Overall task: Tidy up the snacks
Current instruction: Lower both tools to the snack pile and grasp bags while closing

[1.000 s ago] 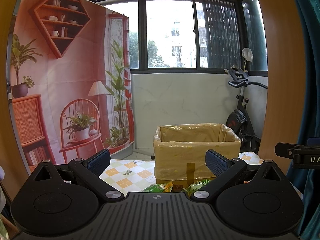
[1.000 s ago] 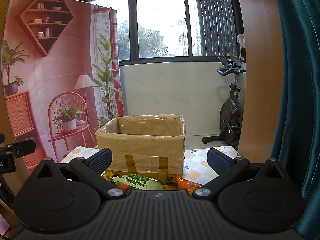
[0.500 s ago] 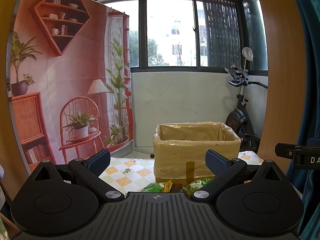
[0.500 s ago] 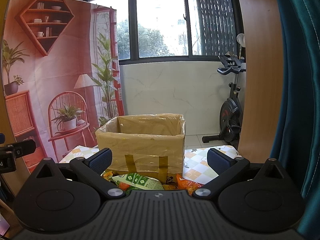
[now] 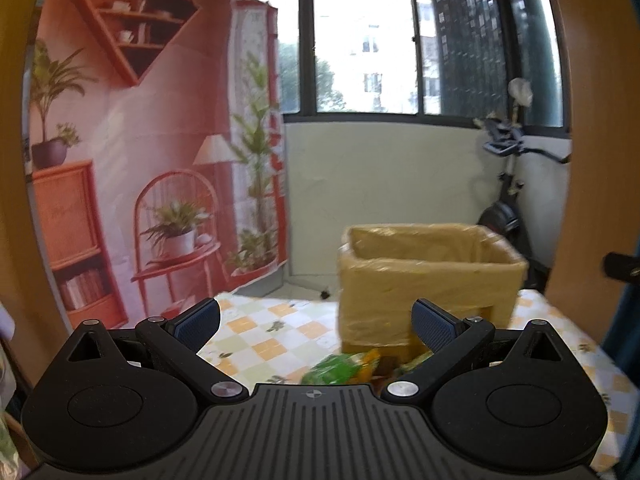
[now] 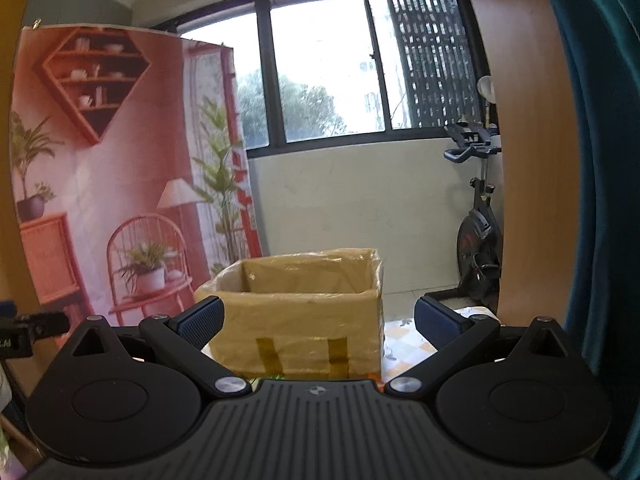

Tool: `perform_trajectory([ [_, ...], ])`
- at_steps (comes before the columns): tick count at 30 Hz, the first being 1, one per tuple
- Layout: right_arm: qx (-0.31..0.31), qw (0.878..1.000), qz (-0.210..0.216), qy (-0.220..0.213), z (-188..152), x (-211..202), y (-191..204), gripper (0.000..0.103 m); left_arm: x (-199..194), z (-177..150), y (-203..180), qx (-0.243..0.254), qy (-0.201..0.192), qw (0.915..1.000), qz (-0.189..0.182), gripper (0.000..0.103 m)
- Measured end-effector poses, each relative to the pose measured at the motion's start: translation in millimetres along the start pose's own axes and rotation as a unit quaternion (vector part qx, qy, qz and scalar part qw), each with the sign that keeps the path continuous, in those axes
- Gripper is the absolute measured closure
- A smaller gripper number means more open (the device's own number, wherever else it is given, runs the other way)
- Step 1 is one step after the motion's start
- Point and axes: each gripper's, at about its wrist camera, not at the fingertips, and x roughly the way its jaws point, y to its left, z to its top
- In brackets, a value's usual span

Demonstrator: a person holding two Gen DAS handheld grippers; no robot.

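1. At the far left hangs a printed backdrop (image 5: 132,152) showing shelves, plants and a chair.
2. The left claw (image 5: 316,318) hovers above the counter (image 5: 260,332), which wears a checked cloth; its blue-padded fingers (image 5: 199,317) are spread wide and hold nothing.
3. Snack packets (image 5: 340,368), green and orange, lie on the counter just in front of the box, partly hidden by the claw's body.
4. The cardboard box (image 5: 430,276), lined with clear plastic and open at the top, stands on the counter right of centre.
5. The right claw (image 6: 318,320) faces the same box (image 6: 298,312); its fingers (image 6: 201,318) are also wide apart and empty.
6. An exercise bike (image 6: 478,220) stands at the right by the wall, under the window (image 5: 364,36).
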Motion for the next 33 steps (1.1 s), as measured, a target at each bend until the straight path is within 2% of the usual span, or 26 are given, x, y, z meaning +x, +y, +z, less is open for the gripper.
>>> perform_trajectory([
  [4, 0.029, 0.999, 0.013, -0.005, -14.9, 25.0, -13.7, 0.0, 29.2, -14.4, 15.8, -0.012, 0.033, 0.9993, 0.014, 0.001],
  [7, 0.043, 0.999, 0.002, -0.006, -29.7, 42.4, -19.9, 0.0, 47.1, -27.0, 24.4, -0.019, 0.057, 0.9981, 0.014, 0.001],
  [12, 0.06, 0.997, -0.005, 0.04, -53.6, 71.7, -24.7, 0.0, 71.5, -51.0, 27.9, -0.034, 0.095, 0.9949, -0.004, 0.001],
  [23, 0.044, 0.993, -0.001, 0.111, -103.3, 99.6, -23.6, 0.0, 105.3, -83.1, -1.8, 0.006, 0.163, 0.9861, -0.029, 0.004],
  [27, 0.05, 0.986, -0.007, 0.16, -119.9, 113.2, -19.3, 0.0, 114.1, -94.8, -0.6, -0.016, 0.199, 0.9791, -0.038, 0.006],
  [33, 0.036, 0.984, 0.01, 0.173, -134.2, 120.6, -12.2, 0.001, 124.3, -106.3, 1.1, -0.055, 0.226, 0.9716, -0.042, 0.007],
])
